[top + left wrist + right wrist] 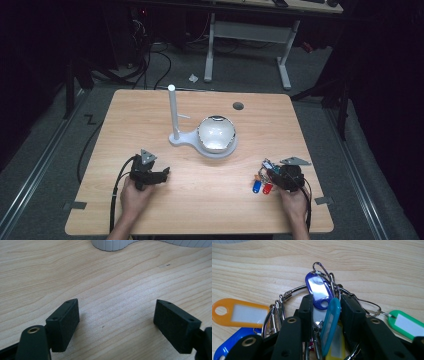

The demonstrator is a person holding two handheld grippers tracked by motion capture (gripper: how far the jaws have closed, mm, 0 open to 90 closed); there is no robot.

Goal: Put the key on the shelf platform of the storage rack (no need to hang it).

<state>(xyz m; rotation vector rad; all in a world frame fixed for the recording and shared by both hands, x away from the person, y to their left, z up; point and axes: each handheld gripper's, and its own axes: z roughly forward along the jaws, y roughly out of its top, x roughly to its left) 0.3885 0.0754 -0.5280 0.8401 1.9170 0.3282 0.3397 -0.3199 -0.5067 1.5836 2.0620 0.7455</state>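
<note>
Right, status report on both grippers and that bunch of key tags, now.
Left gripper open, over bare table. Right gripper shut on key tags. Nothing in the way.

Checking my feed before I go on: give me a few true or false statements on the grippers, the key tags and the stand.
1. The left gripper holds a key tag. False: its jaws stand open over bare table.
2. The right gripper has the bunch of key tags between its jaws. True.
3. An orange tag lies flat on the wood. True.
4. The key tags already hang on the white stand. False: they are at the right gripper, apart from it.
5. The shiny bowl sits on the stand's base. True.
</note>
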